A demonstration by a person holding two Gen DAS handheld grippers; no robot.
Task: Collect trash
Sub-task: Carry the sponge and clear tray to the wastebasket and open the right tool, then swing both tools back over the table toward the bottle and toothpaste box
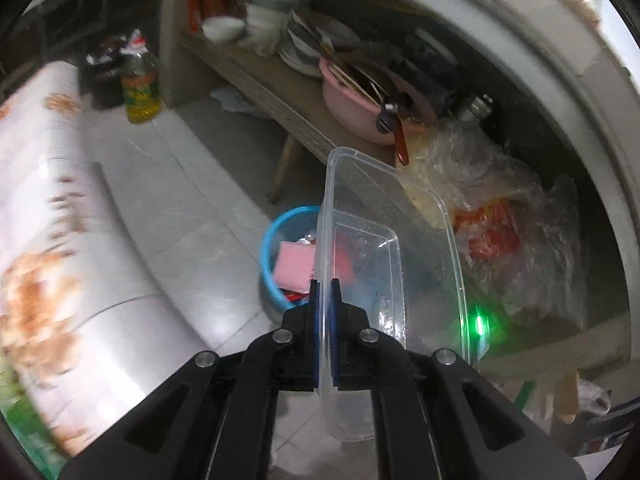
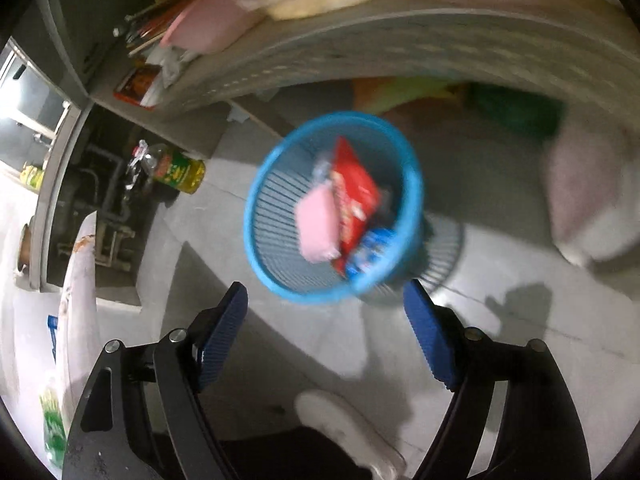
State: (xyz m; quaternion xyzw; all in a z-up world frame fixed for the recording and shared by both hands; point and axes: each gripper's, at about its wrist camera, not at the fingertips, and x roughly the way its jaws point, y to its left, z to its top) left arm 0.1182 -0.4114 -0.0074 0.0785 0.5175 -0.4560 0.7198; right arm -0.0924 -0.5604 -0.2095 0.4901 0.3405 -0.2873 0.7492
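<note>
My left gripper (image 1: 325, 280) is shut on the near wall of a clear plastic food container (image 1: 394, 216), which hangs tilted in the air above the floor. Below and behind it stands a blue mesh trash basket (image 1: 272, 236) holding a pink packet and red wrappers. The right wrist view looks down into the same blue basket (image 2: 412, 184), with a pink packet (image 2: 318, 224), a red wrapper (image 2: 354, 188) and a blue-white wrapper inside. My right gripper (image 2: 325, 312) stands open just in front of the basket's near rim, nothing between its blue pads (image 2: 224, 332).
A low shelf (image 1: 272, 88) carries bowls, plates, a pink basin (image 1: 352, 100) and crumpled plastic bags (image 1: 500, 208). A yellow oil bottle (image 1: 140, 84) stands on the grey tiled floor. A flowered cloth-covered surface (image 1: 44, 200) fills the left. A person's white shoe (image 2: 344, 424) is near my right gripper.
</note>
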